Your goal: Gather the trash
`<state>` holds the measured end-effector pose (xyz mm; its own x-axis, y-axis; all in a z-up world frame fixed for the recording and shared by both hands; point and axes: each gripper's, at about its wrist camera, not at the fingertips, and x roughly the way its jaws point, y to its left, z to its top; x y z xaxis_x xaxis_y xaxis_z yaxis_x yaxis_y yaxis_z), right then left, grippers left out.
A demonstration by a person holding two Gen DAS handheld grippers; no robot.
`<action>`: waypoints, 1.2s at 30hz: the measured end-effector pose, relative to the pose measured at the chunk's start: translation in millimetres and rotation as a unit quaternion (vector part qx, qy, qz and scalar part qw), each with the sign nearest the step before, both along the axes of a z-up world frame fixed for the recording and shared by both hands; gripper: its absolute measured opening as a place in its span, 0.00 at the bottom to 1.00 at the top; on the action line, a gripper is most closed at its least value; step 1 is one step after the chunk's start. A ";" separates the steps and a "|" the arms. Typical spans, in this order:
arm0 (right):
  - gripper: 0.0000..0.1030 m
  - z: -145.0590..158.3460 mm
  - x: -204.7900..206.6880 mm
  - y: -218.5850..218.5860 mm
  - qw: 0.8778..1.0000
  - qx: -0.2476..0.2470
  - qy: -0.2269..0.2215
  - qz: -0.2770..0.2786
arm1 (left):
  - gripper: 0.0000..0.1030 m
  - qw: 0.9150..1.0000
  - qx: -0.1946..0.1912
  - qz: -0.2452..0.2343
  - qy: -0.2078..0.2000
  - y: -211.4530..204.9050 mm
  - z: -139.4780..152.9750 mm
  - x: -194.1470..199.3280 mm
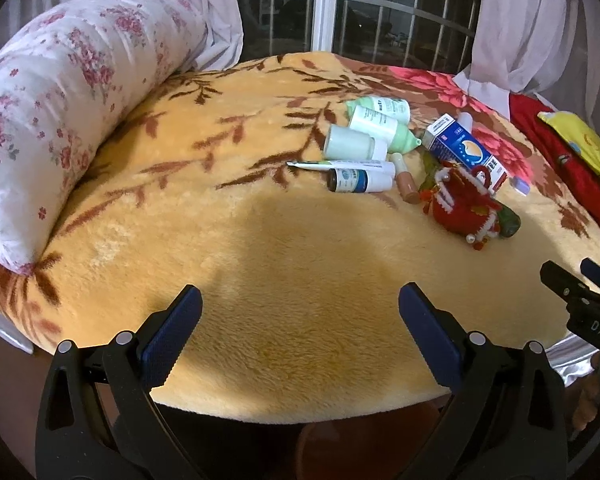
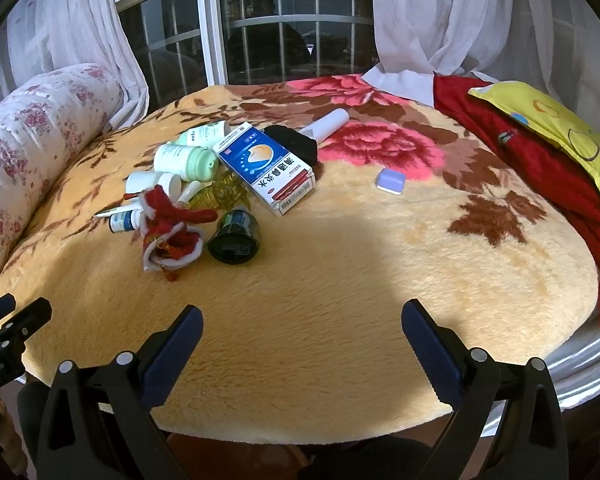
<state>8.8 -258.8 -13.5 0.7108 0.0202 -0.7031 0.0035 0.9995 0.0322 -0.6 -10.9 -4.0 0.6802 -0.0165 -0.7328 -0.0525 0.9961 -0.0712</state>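
A heap of small items lies on a yellow floral blanket [image 1: 260, 264]. It holds a blue and white box [image 1: 464, 152] [image 2: 266, 168], green and white bottles [image 1: 376, 124] [image 2: 186, 160], a small dark vial [image 1: 358, 180], a red knitted ornament [image 1: 466, 200] [image 2: 170, 232] and a dark green bottle [image 2: 234, 236]. A small lilac case [image 2: 391, 180] lies apart to the right. My left gripper [image 1: 300, 340] is open and empty near the blanket's front edge. My right gripper [image 2: 302, 354] is open and empty too; it shows at the right of the left wrist view [image 1: 576, 284].
A rolled floral quilt [image 1: 60, 100] lies along the left side. A red cloth [image 2: 520, 148] and a yellow pillow [image 2: 560, 136] lie at the right. A barred window [image 2: 260, 24] with white curtains stands behind. The bed's front edge is just under both grippers.
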 end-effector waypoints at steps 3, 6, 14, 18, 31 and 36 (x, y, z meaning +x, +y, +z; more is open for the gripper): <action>0.95 0.4 0.6 0.6 1.000 -0.001 0.000 0.000 | 0.93 1.000 -0.025 0.005 -0.004 7.2 1.3 0.2; 0.95 0.9 0.8 0.7 1.000 -0.002 -0.001 0.001 | 0.93 0.999 -0.040 0.008 -0.002 11.9 2.2 1.4; 0.95 2.4 4.2 3.2 1.000 -0.001 -0.001 0.003 | 0.93 1.000 -0.011 0.010 -0.009 5.4 5.4 4.3; 0.95 3.6 6.2 6.1 1.000 0.000 -0.002 0.008 | 0.93 1.000 -0.013 0.010 -0.007 7.0 4.7 7.1; 0.95 1.9 7.2 11.1 1.000 0.000 -0.003 0.019 | 0.93 1.000 -0.004 0.013 -0.001 9.6 1.2 10.1; 0.95 2.6 7.0 14.8 1.000 -0.002 -0.005 0.027 | 0.93 1.000 -0.003 0.013 0.000 9.9 0.9 10.4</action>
